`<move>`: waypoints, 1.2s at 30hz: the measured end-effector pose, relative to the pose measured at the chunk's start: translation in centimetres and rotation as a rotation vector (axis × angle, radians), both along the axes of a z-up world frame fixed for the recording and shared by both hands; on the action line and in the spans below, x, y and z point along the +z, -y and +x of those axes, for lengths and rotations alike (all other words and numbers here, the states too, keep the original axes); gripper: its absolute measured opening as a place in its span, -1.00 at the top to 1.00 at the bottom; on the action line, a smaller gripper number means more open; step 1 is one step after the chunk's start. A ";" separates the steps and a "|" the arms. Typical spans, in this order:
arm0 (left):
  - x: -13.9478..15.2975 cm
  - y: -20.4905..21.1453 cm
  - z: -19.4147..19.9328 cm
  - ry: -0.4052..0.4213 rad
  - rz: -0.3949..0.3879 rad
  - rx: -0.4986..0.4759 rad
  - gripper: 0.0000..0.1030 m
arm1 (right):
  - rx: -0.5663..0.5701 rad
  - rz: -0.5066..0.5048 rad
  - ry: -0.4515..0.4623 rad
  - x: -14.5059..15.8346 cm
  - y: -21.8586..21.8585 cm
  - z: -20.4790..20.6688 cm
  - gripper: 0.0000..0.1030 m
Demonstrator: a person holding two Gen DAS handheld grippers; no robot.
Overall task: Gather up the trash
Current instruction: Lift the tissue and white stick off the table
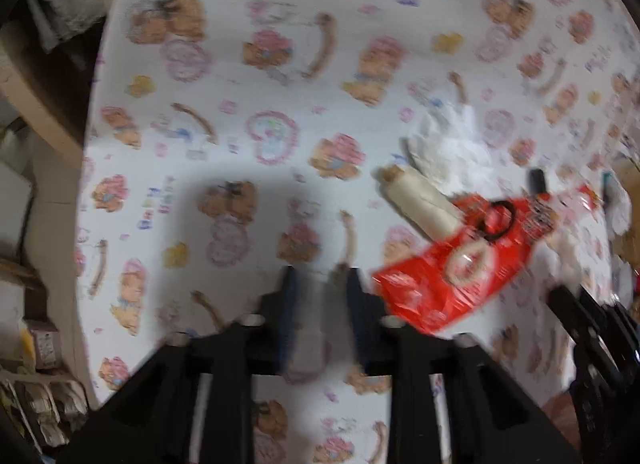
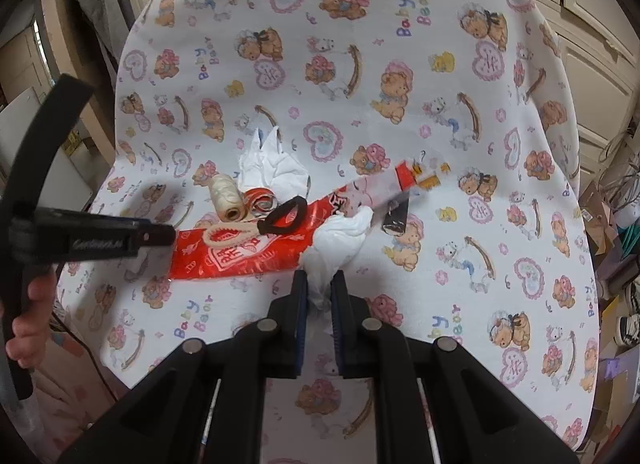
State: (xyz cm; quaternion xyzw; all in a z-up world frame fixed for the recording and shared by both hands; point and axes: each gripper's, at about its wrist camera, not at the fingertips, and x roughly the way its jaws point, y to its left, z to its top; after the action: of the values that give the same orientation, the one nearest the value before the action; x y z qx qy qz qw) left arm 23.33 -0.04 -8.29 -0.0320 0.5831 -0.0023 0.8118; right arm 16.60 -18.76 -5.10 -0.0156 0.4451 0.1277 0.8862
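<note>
Between the jaws of the right tool (image 2: 319, 292) sits a crumpled white tissue (image 2: 340, 240), clamped by its tail (soft, weightless, easily torn) beside the red wrapper (image 2: 240, 252) on the surface (image 2: 460, 64); the left tool (image 1: 320, 296) is closed, empty.

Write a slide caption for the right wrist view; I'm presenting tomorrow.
Right gripper pinches a crumpled white tissue beside a red wrapper on the bear-print tablecloth.

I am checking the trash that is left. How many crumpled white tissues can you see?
2. One tissue is pinched between the right gripper's fingers. The other tissue lies behind the twine spool. More may be hidden.
</note>
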 end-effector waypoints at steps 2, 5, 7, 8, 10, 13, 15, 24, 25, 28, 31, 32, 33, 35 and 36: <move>0.0 -0.9 0.0 0.004 -0.028 0.023 0.84 | 0.000 0.001 0.005 0.1 0.0 0.0 0.80; 0.5 -1.8 -0.5 0.014 -0.090 0.043 0.84 | -0.008 0.006 0.011 0.4 0.4 0.0 0.80; 1.5 -1.9 -1.4 0.053 -0.083 0.033 0.84 | -0.020 -0.001 0.021 0.8 0.8 0.0 0.81; 2.2 -1.9 -1.7 0.075 -0.079 0.022 0.84 | -0.023 0.003 0.027 1.0 1.0 0.0 0.80; 3.4 -1.6 -2.5 0.109 -0.092 0.005 0.84 | -0.031 0.009 0.035 1.2 1.5 0.0 0.81; 4.9 -1.5 -3.2 0.147 -0.112 -0.009 0.84 | -0.035 0.014 0.030 1.3 1.7 -0.1 0.80; 5.3 -1.7 -3.4 0.155 -0.122 -0.019 0.84 | -0.029 0.017 0.024 1.3 1.7 -0.2 0.80; 5.3 -2.6 -4.8 0.123 -0.169 -0.014 0.84 | -0.019 -0.007 0.028 1.0 1.0 -1.1 0.80; 5.4 -2.6 -5.0 0.125 -0.165 -0.015 0.84 | -0.020 -0.007 0.028 1.0 1.0 -1.2 0.80; 5.7 -2.6 -5.4 0.135 -0.151 -0.019 0.84 | -0.021 -0.011 0.032 1.2 1.0 -1.5 0.80; 5.4 -2.7 -5.5 0.131 -0.134 -0.020 0.84 | -0.022 -0.020 0.034 1.1 0.8 -1.6 0.80; 5.3 -2.7 -5.5 0.127 -0.132 -0.018 0.84 | -0.023 -0.021 0.033 1.1 0.9 -1.6 0.80; 5.2 -2.8 -5.5 0.123 -0.134 -0.014 0.84 | -0.023 -0.023 0.031 1.0 0.9 -1.6 0.80; 5.1 -3.1 -5.4 0.118 -0.146 -0.006 0.84 | -0.026 -0.028 0.027 0.8 0.9 -1.5 0.80; 5.0 -3.3 -5.4 0.118 -0.148 -0.003 0.84 | -0.027 -0.029 0.025 0.7 0.9 -1.4 0.80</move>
State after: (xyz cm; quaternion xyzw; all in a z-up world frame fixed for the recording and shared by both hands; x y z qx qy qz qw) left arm 17.98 3.22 -3.24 -0.0909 0.5324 -0.0484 0.8402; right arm 15.15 -19.62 -4.35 -0.0240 0.4358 0.1089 0.8931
